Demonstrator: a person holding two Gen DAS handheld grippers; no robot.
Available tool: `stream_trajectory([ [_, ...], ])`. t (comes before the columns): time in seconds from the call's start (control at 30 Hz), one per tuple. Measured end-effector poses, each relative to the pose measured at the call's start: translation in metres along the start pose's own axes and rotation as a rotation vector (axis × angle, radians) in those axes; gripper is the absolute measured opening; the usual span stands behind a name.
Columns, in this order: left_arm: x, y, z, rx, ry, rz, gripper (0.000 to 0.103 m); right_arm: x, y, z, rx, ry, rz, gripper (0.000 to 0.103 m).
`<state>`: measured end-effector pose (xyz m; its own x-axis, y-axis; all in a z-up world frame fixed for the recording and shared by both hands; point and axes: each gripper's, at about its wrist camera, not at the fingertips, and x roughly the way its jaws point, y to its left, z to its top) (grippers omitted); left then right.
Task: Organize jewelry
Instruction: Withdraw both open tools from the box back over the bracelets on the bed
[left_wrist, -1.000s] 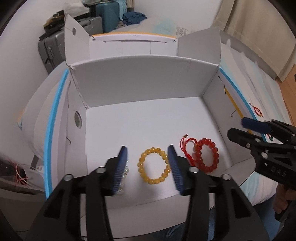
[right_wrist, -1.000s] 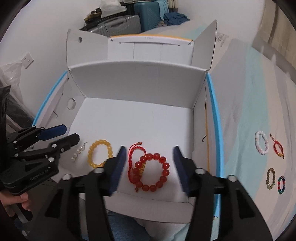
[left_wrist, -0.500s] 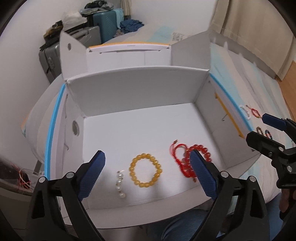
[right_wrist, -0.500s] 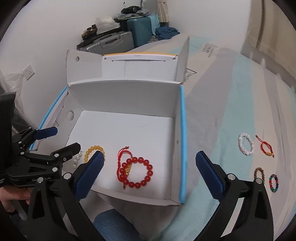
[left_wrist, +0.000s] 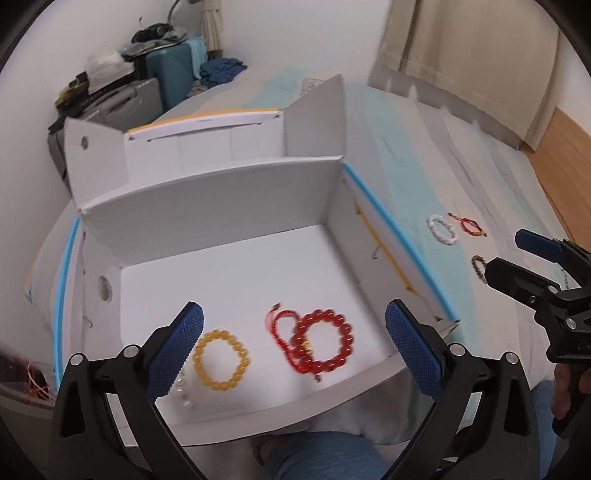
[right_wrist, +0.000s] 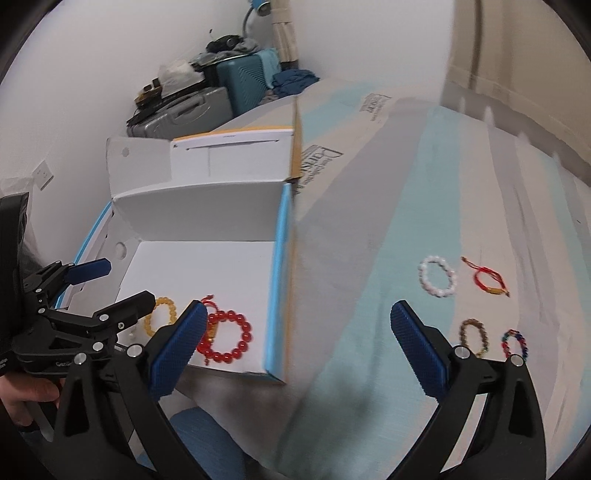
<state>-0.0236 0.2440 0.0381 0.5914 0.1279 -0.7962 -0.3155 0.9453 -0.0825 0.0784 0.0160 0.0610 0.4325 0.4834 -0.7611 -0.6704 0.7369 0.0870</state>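
Note:
A white cardboard box (left_wrist: 229, 266) lies open on the bed. Inside are a yellow bead bracelet (left_wrist: 221, 360), a red bead bracelet (left_wrist: 325, 341) overlapping a red cord bracelet (left_wrist: 280, 328), and a small pearl piece (left_wrist: 183, 391). My left gripper (left_wrist: 295, 350) is open and empty above them. My right gripper (right_wrist: 295, 343) is open and empty over the bed, right of the box (right_wrist: 207, 266). On the bedspread lie a white bead bracelet (right_wrist: 437, 277), a red cord bracelet (right_wrist: 485, 280), a brown bead bracelet (right_wrist: 474, 336) and a multicoloured bead bracelet (right_wrist: 515, 343).
Suitcases (right_wrist: 221, 92) with clothes stand against the wall behind the box. A curtain (left_wrist: 461, 55) hangs at the back right. The striped bedspread (right_wrist: 369, 258) stretches right of the box. My blue-trousered knee (left_wrist: 321, 458) shows below the box's front edge.
Both grippers opened wide from nearly shut. The right gripper swung right, away from the box and toward the bracelets on the bed. The left gripper pulled back and turned slightly right.

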Motion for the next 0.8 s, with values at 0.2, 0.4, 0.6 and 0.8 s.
stream_trajectory([
  [0.2,0.001,-0.034,0.008,0.043,-0.015,-0.031,0.097,-0.014,-0.028,-0.006,0.038,-0.017,-0.023,0.095],
  [0.4,0.003,-0.067,0.015,0.083,-0.021,-0.069,0.097,-0.029,-0.060,-0.012,0.085,-0.033,-0.051,0.095],
  [0.6,0.006,-0.098,0.019,0.121,-0.028,-0.103,0.097,-0.040,-0.086,-0.019,0.120,-0.041,-0.082,0.095],
  [0.8,0.012,-0.118,0.021,0.140,-0.027,-0.116,0.097,-0.048,-0.109,-0.024,0.149,-0.043,-0.113,0.095],
])
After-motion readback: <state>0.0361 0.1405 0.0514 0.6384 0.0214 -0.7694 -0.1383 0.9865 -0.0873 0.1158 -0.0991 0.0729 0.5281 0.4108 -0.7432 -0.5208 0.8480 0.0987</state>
